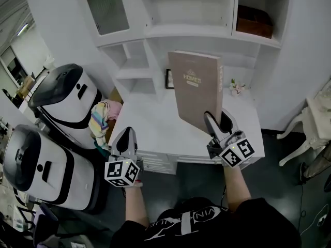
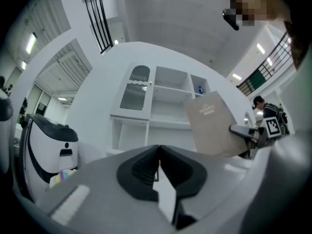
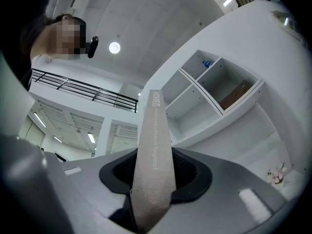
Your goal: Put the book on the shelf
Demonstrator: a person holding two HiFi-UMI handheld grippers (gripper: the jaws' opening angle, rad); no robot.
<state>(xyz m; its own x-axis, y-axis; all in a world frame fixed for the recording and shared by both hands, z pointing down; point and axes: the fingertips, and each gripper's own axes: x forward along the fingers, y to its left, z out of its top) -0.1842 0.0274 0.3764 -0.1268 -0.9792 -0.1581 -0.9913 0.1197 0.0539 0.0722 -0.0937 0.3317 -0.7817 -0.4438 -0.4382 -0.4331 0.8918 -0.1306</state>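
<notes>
A tall beige hardcover book (image 1: 199, 89) stands upright above the white desk (image 1: 155, 133), its spine (image 3: 155, 150) running up between the jaws in the right gripper view. My right gripper (image 1: 218, 124) is shut on the book's lower edge. The book also shows in the left gripper view (image 2: 214, 123), off to the right. My left gripper (image 1: 126, 138) hovers at the desk's front left edge, shut with nothing between its jaws. The white shelf unit (image 1: 181, 14) rises behind the desk, its open compartments (image 3: 214, 89) ahead of the book.
A brown box (image 1: 253, 22) fills the upper right shelf compartment. A small picture frame (image 1: 169, 79) and a flower ornament (image 1: 237, 87) sit at the desk's back. Two white-and-black machines (image 1: 62, 99) and a colourful cloth (image 1: 101, 119) stand left. A white chair (image 1: 315, 123) is at the right.
</notes>
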